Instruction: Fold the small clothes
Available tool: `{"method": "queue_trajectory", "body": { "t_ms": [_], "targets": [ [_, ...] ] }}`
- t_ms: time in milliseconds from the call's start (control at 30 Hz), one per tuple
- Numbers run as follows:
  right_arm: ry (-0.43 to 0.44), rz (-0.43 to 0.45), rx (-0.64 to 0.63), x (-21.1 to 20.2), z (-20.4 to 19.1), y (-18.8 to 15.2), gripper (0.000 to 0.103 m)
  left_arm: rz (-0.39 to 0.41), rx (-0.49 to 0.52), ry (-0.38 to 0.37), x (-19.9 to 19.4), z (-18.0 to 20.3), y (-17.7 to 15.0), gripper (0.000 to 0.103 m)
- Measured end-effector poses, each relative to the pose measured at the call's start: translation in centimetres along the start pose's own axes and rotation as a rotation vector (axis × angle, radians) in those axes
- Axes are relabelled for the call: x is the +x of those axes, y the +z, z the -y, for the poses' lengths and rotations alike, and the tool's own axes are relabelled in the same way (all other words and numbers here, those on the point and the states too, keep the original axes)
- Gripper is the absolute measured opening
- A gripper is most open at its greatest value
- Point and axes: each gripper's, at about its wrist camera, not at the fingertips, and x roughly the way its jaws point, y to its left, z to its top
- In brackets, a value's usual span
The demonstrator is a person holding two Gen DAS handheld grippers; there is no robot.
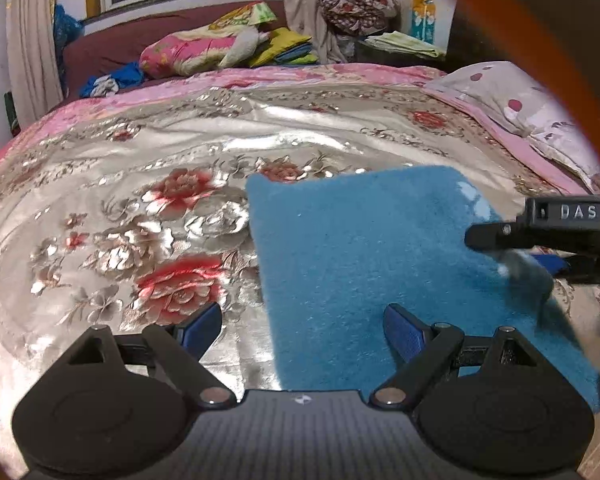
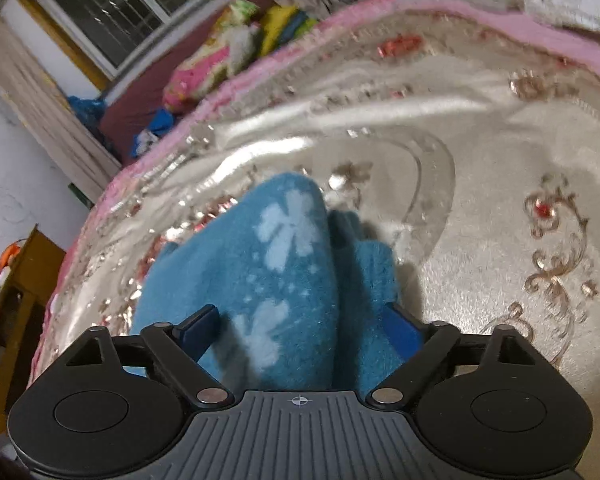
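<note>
A small blue fleece garment (image 1: 364, 264) lies on the shiny floral bedspread (image 1: 140, 208). My left gripper (image 1: 302, 330) is open and empty, low over the garment's left edge. The right gripper (image 1: 512, 256) comes in from the right over the garment's right side, blurred. In the right wrist view the garment (image 2: 284, 264), with pale flower prints, bunches up between the fingers of my right gripper (image 2: 304, 332). The jaws stand wide apart with cloth filling the gap, and I cannot tell if they press on it.
A spotted pillow (image 1: 516, 100) lies at the bed's right side. Folded cloths and a pink pillow (image 1: 188, 54) pile at the far edge under a window. A wooden stand (image 2: 16, 300) is left of the bed. An orange strap (image 1: 540, 60) crosses the left wrist view.
</note>
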Motion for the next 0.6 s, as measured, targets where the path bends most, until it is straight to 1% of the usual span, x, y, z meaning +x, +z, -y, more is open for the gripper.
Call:
{"method": "queue_trajectory", "body": {
  "t_ms": [33,67,100,133,167,200,267,300,333,367,400,433,467,500,567,600],
  "targets": [
    [0.009,0.001,-0.021,-0.5,-0.4,0.0,0.049,0.002,0.002,-0.005,-0.1,0.3,0.2,0.093],
    [0.011,0.002,-0.057,-1.1,-1.0,0.0,0.04,0.009,0.006,-0.012,-0.4,0.6,0.4,0.093],
    [0.025,0.003,-0.087,-1.8,-1.7,0.1,0.029,0.023,0.011,-0.022,-0.9,0.9,0.7,0.093],
    [0.042,0.006,-0.109,-2.4,-2.3,0.4,0.022,0.041,0.017,-0.031,-1.5,1.4,1.0,0.093],
    [0.066,0.017,-0.121,-3.2,-2.8,0.8,0.02,0.064,0.024,-0.043,-2.1,1.8,1.3,0.093],
    [0.104,0.039,-0.119,-4.3,-3.0,1.4,0.014,0.092,0.034,-0.058,-2.9,2.3,1.7,0.093],
    [0.158,0.092,-0.103,-6.5,-3.0,2.4,0.007,0.132,0.053,-0.079,-3.6,3.3,1.9,0.093],
    [0.165,0.122,-0.1,-7.4,-2.7,2.7,0.0,0.145,0.063,-0.084,-3.6,3.8,2.0,0.093],
    [0.152,0.158,-0.09,-8.1,-2.2,2.9,0.0,0.147,0.077,-0.09,-3.2,4.3,1.9,0.093],
    [0.122,0.18,-0.064,-8.5,-1.3,3.0,0.0,0.124,0.095,-0.101,-2.3,4.9,1.8,0.093],
    [0.105,0.181,-0.05,-8.5,-0.7,3.1,0.0,0.091,0.104,-0.105,-1.2,5.4,1.5,0.093],
    [0.104,0.155,-0.036,-8.1,0.0,3.0,0.009,0.061,0.102,-0.106,-0.3,5.7,1.2,0.093],
    [0.108,0.12,-0.024,-7.6,0.4,2.9,0.009,0.033,0.091,-0.114,0.4,5.9,1.0,0.092],
    [0.104,0.094,-0.023,-7.0,0.6,2.7,0.011,0.038,0.085,-0.114,0.4,5.9,0.6,0.092],
    [0.084,0.065,-0.028,-5.8,1.0,2.3,0.034,0.061,0.095,-0.115,-0.3,5.6,0.2,0.092],
    [0.096,0.054,-0.013,-5.3,1.4,2.1,0.062,0.064,0.099,-0.117,-0.6,5.4,0.1,0.092]
  ]
}}
